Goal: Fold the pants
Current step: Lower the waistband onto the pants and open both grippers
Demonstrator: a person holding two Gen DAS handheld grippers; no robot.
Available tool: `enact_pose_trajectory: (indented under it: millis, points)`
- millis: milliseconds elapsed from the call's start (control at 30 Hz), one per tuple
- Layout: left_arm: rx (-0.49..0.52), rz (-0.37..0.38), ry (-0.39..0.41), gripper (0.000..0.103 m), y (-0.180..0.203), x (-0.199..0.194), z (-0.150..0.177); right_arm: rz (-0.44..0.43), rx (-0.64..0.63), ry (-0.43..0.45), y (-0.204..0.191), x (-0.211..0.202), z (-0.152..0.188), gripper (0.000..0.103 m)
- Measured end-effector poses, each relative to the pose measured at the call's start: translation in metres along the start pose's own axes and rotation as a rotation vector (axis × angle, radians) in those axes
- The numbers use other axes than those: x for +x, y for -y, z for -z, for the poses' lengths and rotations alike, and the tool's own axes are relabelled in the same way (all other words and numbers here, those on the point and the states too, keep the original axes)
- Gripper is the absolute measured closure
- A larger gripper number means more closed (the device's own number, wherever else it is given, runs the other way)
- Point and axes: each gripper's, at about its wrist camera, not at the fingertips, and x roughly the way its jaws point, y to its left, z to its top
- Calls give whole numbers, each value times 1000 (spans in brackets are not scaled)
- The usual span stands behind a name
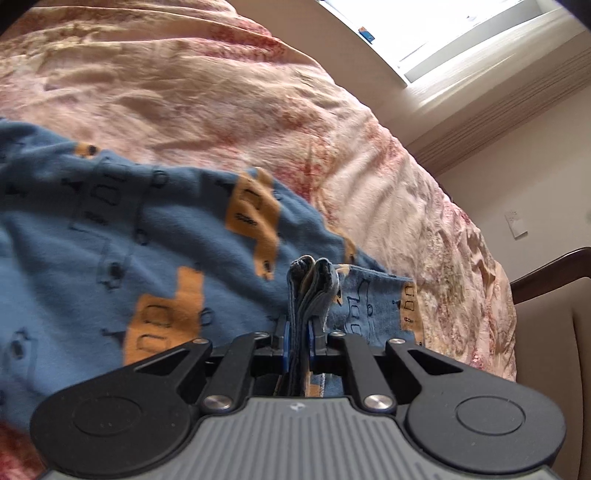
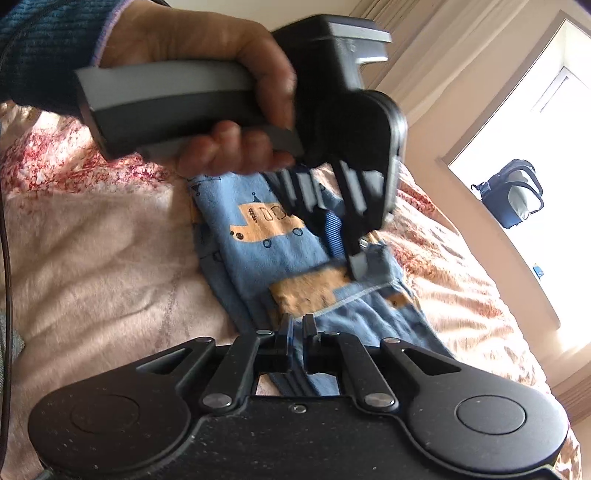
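Observation:
Blue pants (image 1: 110,240) with orange vehicle prints lie on a pink floral bedspread (image 1: 207,88). In the left wrist view my left gripper (image 1: 299,332) is shut on a bunched edge of the pants, and folds of cloth stick up past its pads. In the right wrist view my right gripper (image 2: 297,332) is shut on another edge of the pants (image 2: 266,236), with cloth running through its jaws. Farther along the same cloth, a person's hand (image 2: 221,92) holds the left gripper (image 2: 360,266), which pinches the fabric there.
The bedspread (image 2: 92,240) covers the bed in all directions. A bright window (image 1: 443,33) and a wall stand beyond the bed. A dark wooden chair (image 1: 550,306) stands at the bed's right edge. A dark bag (image 2: 513,192) hangs by a doorway.

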Motion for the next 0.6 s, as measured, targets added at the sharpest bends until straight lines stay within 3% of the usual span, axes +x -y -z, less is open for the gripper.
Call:
enact_pose_trajectory:
  millis: [133, 267, 300, 333, 367, 400, 433, 467, 500, 600]
  points:
    - [20, -38, 21, 93, -16, -10, 4, 14, 13, -10, 0, 6, 1, 88]
    - [51, -65, 35, 91, -21, -6, 8, 29, 4, -47, -1, 19, 11, 86]
    - [73, -71, 38, 86, -20, -7, 8, 38, 2, -44, 0, 19, 13, 79]
    - [82, -82, 50, 82, -18, -9, 8, 57, -1, -38, 2, 17, 14, 65]
    - [80, -90, 67, 65, -18, -13, 8, 79, -4, -28, 5, 15, 14, 57]
    - [75, -86, 91, 45, -18, -17, 8, 104, -2, -16, 10, 12, 14, 36]
    - [68, -81, 130, 36, -18, -22, 9, 137, 7, -4, 16, 10, 15, 20]
    - [66, -96, 181, 20, -16, -26, 10, 182, 24, 5, 24, 8, 18, 13]
    - [75, -137, 234, 11, -12, -28, 12, 231, 44, 10, 33, 8, 21, 4]
    - [189, -271, 334, 8, 7, -15, 14, 327, 71, -1, 62, 24, 31, 1]
